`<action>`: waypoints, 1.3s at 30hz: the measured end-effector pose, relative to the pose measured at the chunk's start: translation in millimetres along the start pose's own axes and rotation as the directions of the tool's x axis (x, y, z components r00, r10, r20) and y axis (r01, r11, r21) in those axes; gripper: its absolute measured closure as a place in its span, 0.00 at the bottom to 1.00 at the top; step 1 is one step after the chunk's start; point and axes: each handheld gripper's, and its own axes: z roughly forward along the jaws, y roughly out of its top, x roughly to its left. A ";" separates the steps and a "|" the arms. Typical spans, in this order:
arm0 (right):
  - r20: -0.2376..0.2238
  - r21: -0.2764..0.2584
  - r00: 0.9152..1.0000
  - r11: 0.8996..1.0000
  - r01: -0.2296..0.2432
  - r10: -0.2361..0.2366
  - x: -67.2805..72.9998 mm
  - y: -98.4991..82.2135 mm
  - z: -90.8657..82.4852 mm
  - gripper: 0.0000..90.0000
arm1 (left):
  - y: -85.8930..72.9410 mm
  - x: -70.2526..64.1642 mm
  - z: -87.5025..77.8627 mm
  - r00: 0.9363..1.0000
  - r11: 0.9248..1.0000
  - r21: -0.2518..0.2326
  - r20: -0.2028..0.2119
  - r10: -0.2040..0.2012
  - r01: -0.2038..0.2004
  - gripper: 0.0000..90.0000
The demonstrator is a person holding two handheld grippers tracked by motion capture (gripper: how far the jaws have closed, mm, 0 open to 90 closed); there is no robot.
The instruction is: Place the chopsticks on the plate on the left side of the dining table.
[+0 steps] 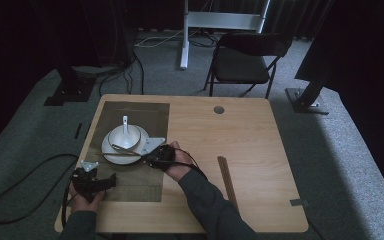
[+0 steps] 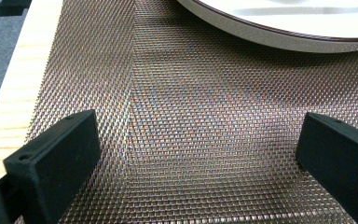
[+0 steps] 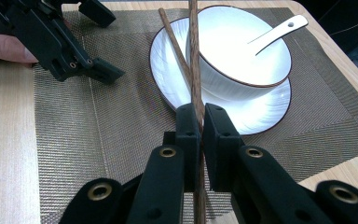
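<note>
Wood tabletop: pale table fills the middle of the high view, its left part covered by a mat.
Woven mat: brownish mesh placemat lies at centre left of the high view; its weave spans the left gripper view.
Left gripper: left gripper sits at lower left of the high view, over the near part of the mat, held in a hand; its jaws stand wide apart with bare mat between them, nothing pinched. It also appears at upper left of the right gripper view.
Plate: white plate rests on the mat at centre left of the high view; its rim crosses the top of the left gripper view.
Bowl: white bowl stands on the plate, upper centre of the right gripper view.
Spoon: white spoon leans in the bowl, handle toward the upper right.
Chopsticks: one brown chopstick runs up the middle of the right gripper view across the plate rim, beside the bowl; a second chopstick lies slanted on the plate just left of it.
Right gripper: right gripper at lower centre has its jaws pressed together, pinching the upright chopstick; in the high view it sits just right of the plate.
Spare sticks: a dark bundle of sticks lies on bare wood at lower right of centre.
</note>
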 end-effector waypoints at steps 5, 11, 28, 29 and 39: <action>-0.005 0.005 1.000 1.000 0.005 -0.005 -0.5 1.6 3.4 0.95 | 0.0 0.0 0.0 1.000 1.000 0.000 0.000 0.000 0.000 0.00; -0.014 0.006 1.000 1.000 0.010 -0.010 -0.1 4.3 7.3 0.95 | 0.0 -0.1 0.0 1.000 1.000 0.000 0.000 -0.002 0.002 0.00; -0.036 0.003 0.999 1.000 0.012 -0.012 -0.2 9.6 20.0 0.95 | 0.0 -0.1 0.0 1.000 1.000 0.000 0.000 -0.002 0.002 0.00; -0.037 0.000 0.999 1.000 0.010 -0.010 0.1 9.9 20.5 0.95 | 0.0 -0.1 -0.1 1.000 1.000 0.001 0.000 -0.001 0.001 0.00; -0.050 0.014 0.998 1.000 0.027 -0.027 2.3 11.8 29.0 0.95 | 0.0 -0.2 0.1 1.000 1.000 0.000 0.000 -0.002 0.002 0.00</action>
